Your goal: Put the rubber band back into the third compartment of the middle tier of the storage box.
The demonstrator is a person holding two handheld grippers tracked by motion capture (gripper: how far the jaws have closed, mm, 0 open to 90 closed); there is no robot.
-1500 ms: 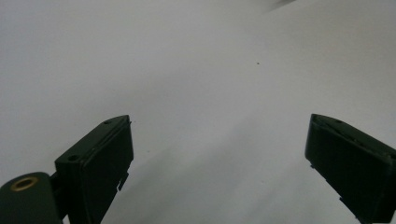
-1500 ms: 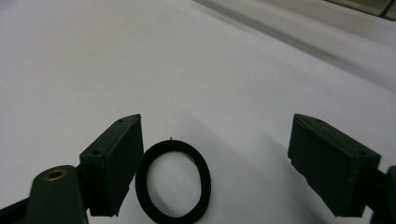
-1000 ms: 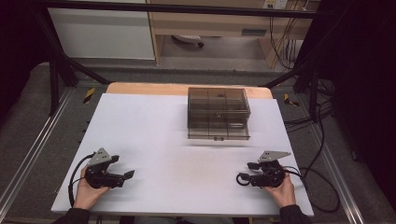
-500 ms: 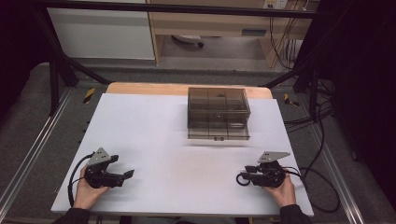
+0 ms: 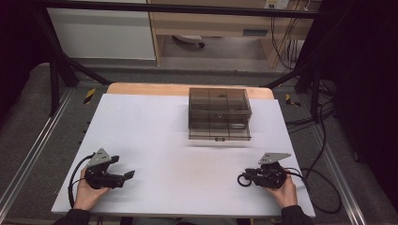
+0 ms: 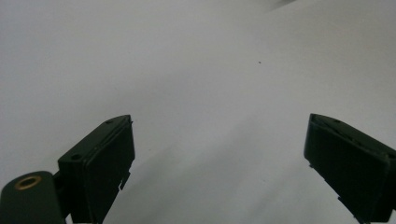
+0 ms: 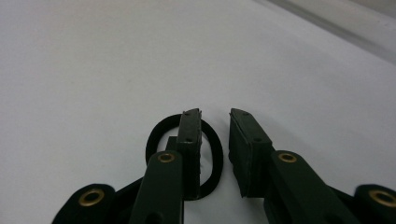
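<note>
Resting low on the near edge of a white desk, two hand-held grippers are seen from above, one in each of a person's hands. The right gripper is laid beside a small black ring, which lies flat on the desk at the near right. One of this gripper's fingers is set inside the ring and the other outside it, so that one side of the ring passes between them. These fingers have just been closing and are now nearly together, but a narrow gap is left and the ring is not yet seen to be pinched. The left gripper is held over bare desk at the near left, its fingers wide apart with nothing between them. The work is judged to be at its very start: the ring has still to be gripped, lifted and carried. A smoky, see-through compartment box is stood at the far middle of the desk, well apart from both grippers, with its lid apparently down; its contents cannot be made out. Nothing is placed between the ring and the box. Loose cables are draped off the right of the desk.
</note>
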